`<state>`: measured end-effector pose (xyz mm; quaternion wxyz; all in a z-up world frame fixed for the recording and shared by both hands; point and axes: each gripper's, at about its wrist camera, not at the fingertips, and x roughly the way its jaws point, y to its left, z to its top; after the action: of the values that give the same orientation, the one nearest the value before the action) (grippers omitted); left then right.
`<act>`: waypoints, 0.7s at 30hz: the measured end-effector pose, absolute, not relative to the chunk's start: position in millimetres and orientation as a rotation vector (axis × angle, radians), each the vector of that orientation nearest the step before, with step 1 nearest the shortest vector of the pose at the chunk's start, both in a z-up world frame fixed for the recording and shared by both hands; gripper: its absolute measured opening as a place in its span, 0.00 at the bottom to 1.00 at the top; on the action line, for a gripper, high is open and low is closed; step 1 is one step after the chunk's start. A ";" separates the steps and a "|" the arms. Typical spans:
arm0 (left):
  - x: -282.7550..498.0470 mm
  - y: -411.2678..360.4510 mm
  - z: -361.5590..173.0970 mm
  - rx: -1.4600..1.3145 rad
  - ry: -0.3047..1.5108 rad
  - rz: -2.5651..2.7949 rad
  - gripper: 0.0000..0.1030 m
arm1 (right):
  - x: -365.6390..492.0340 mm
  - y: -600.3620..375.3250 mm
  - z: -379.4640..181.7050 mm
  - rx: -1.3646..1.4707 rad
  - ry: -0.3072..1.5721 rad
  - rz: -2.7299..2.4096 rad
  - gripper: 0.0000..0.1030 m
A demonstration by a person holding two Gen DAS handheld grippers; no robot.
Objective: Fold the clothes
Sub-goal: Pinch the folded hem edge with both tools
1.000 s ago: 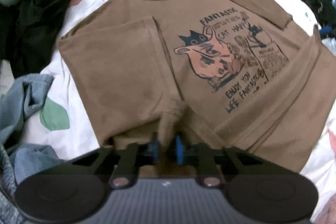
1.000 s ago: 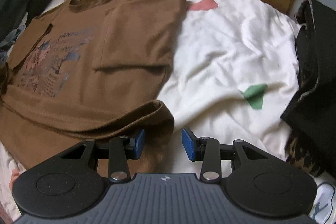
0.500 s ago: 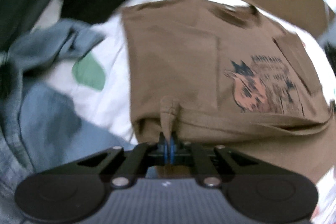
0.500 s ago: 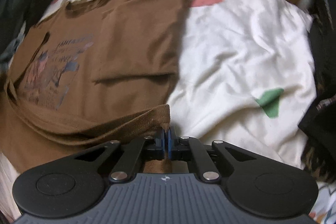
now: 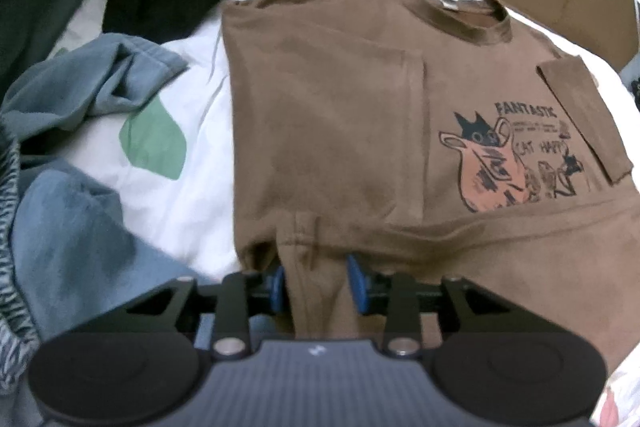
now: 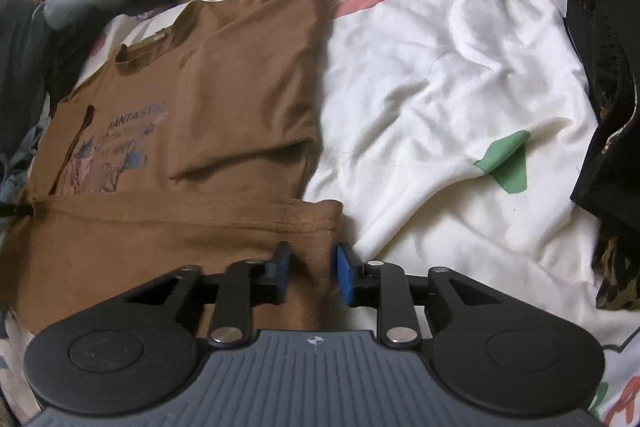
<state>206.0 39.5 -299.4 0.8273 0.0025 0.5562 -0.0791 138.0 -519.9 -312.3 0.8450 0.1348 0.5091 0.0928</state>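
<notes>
While opening, left gripper (image 5: 316, 285) astride shirt (image 5: 340, 131)

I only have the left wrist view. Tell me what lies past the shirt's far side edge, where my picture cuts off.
Observer: In the right wrist view, bare white bedsheet runs on past the brown shirt, with a green patch printed on it.
Operator: Report anything piled out there.
Observer: A black garment with a leopard-print lining sits at the sheet's far edge.
Operator: Now give me the right tongs.
Observer: The right tongs are opening at the shirt's bottom corner; brown fabric lies between the blue pads, which do not press it.
Operator: And my own?
Observer: Same: the left tongs are opening, fabric between the pads.
</notes>
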 end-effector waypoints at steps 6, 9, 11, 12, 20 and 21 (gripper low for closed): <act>203.5 39.6 -294.4 0.007 1.189 -0.171 0.07 | 139.0 -528.7 -315.9 0.415 1.012 0.217 0.32; 197.8 40.0 -287.4 0.023 1.170 -0.171 0.04 | 142.7 -526.7 -323.8 0.414 1.034 0.192 0.22; 193.3 41.2 -282.6 0.024 1.152 -0.167 0.03 | 142.6 -526.0 -323.6 0.411 1.042 0.193 0.01; 190.8 41.6 -279.7 0.021 1.141 -0.168 0.03 | 141.5 -524.4 -319.0 0.386 1.034 0.198 0.01; 181.9 44.0 -237.1 -0.019 1.018 -0.204 0.03 | 132.8 -519.3 -256.6 0.328 0.914 0.219 0.01; 183.7 44.1 -231.4 -0.018 1.004 -0.206 0.03 | 134.2 -518.1 -248.8 0.321 0.903 0.217 0.01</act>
<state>183.7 44.1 -231.4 0.8716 -0.0087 0.4801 -0.0984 134.2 -518.1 -248.8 0.8818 0.1541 0.4334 0.1042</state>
